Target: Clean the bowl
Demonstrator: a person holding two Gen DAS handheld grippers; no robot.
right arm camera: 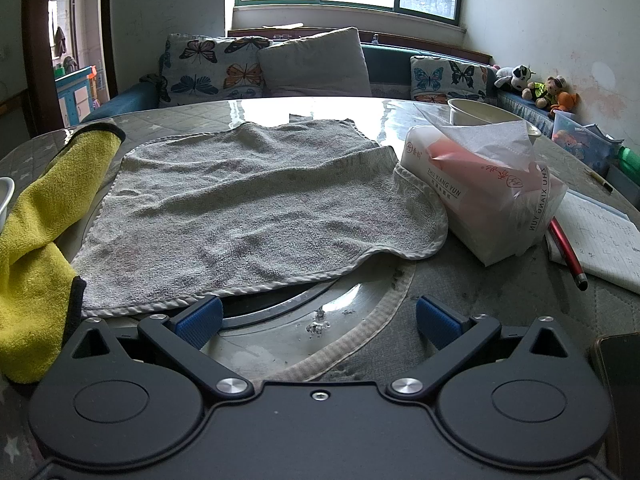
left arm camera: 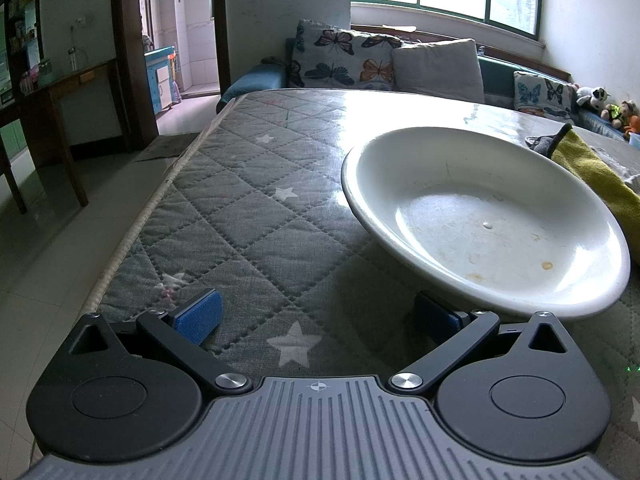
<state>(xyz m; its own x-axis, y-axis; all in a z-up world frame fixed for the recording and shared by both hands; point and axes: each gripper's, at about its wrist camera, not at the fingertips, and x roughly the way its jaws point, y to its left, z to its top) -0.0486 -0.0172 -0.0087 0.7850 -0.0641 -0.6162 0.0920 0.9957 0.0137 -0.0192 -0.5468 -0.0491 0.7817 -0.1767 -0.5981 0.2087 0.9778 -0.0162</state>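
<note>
A wide white bowl (left arm camera: 488, 220) with brownish stains inside rests on the quilted table cover, ahead and to the right of my left gripper (left arm camera: 316, 318). That gripper is open; its right pad sits just under the bowl's near rim, its left pad over bare cover. In the right wrist view a grey towel (right arm camera: 248, 208) lies spread out, its near hem touching the left pad of my right gripper (right arm camera: 318, 318), which is open. A yellow cloth (right arm camera: 36, 216) lies crumpled left of the towel and shows as yellow cloth (left arm camera: 592, 168) behind the bowl. A sliver of the bowl's rim (right arm camera: 5, 196) shows at the left edge.
A tissue pack (right arm camera: 488, 188) sits right of the towel, with a small white bowl (right arm camera: 476, 110) behind it. A notebook (right arm camera: 600, 244) and red pen (right arm camera: 568, 252) lie at the right, a phone (right arm camera: 620, 384) nearer. The table edge (left arm camera: 160, 196) drops off on the left. A metal disc (right arm camera: 304, 312) lies under the towel.
</note>
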